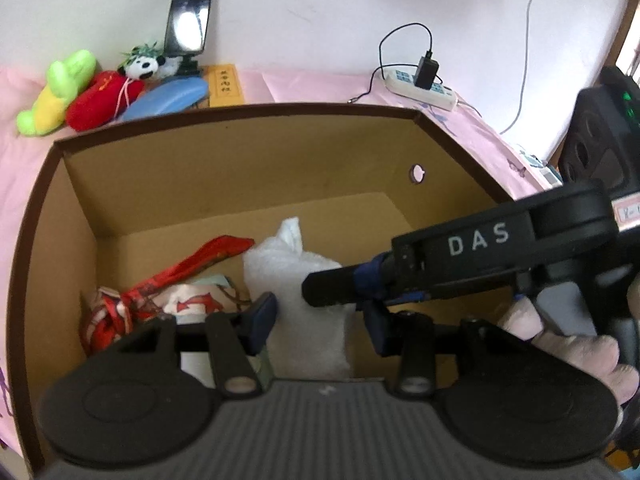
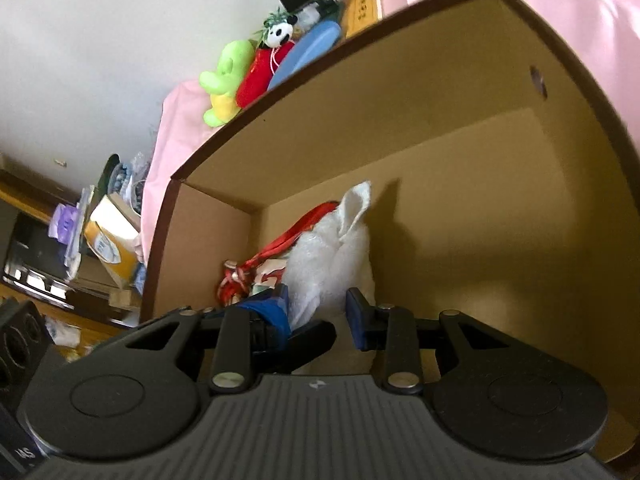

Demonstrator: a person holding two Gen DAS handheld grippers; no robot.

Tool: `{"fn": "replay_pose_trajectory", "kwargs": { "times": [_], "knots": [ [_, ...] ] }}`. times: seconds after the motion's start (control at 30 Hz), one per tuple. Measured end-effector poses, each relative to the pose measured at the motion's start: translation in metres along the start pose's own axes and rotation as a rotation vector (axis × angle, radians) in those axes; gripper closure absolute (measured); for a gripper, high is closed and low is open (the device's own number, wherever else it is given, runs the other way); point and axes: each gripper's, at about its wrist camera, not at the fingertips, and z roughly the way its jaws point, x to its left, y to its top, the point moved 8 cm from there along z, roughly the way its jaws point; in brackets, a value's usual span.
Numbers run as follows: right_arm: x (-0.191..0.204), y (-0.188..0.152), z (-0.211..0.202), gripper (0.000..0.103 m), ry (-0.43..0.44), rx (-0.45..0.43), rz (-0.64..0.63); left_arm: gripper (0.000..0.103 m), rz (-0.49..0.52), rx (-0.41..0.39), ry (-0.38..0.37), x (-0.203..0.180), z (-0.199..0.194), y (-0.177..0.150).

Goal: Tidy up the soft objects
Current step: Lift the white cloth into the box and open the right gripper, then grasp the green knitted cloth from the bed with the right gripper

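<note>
**Both grippers down in the box, towel between the jaws**

Pink bedding (image 1: 304, 84) against a white wall carries a large open cardboard box (image 1: 240, 168), the landmark for all else. Inside it, on the floor toward its left wall, lies a red patterned scarf (image 1: 168, 288); just beside that, nearer the box's middle, stands a white fluffy towel (image 1: 296, 280), bunched upright with one corner poking up. Behind the box's far rim, by the wall, a green plush (image 1: 60, 88), a red plush (image 1: 100, 100) and a panda toy (image 1: 144, 66) wait together beside a blue case (image 1: 168, 98), probably next in line for packing.

Over the box's near edge, the left gripper (image 1: 320, 320) has its fingers spread with the towel showing between them, not pressed. The right gripper (image 2: 318, 312), reaching in from the box's right side, likewise stands parted around the towel's lower folds without pinching it. My reading: the towel has been set down here and is being released, upright to leave floor space.
</note>
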Motion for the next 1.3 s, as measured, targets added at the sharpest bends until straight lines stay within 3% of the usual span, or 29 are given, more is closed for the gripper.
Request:
{"fn": "replay_pose_trajectory", "kwargs": {
  "times": [0.13, 0.23, 0.3, 0.43, 0.6, 0.9, 1.3],
  "knots": [
    [0.003, -0.004, -0.002, 0.087, 0.008, -0.001, 0.012, 0.059, 0.041, -0.006, 0.007, -0.002, 0.0, 0.0],
    [0.005, -0.005, -0.006, 0.087, 0.017, -0.017, 0.024, 0.05, 0.06, -0.015, 0.021, -0.002, -0.001, 0.003],
    [0.006, -0.005, -0.011, 0.087, 0.013, -0.037, 0.007, 0.049, 0.045, -0.015, 0.041, -0.001, -0.002, 0.003],
    [0.013, -0.003, -0.027, 0.087, -0.047, -0.118, -0.088, 0.049, 0.019, -0.029, 0.027, -0.009, -0.012, 0.002],
    [0.014, -0.006, -0.05, 0.087, -0.025, -0.184, -0.129, 0.046, 0.071, -0.082, 0.033, -0.037, -0.033, 0.007],
    [-0.008, -0.012, -0.116, 0.087, -0.038, -0.325, -0.161, 0.044, 0.152, -0.126, -0.032, -0.116, -0.046, 0.014],
    [-0.109, -0.023, -0.229, 0.087, -0.16, -0.473, -0.028, 0.04, 0.29, -0.084, -0.219, -0.259, -0.016, 0.003]
  ]
}}
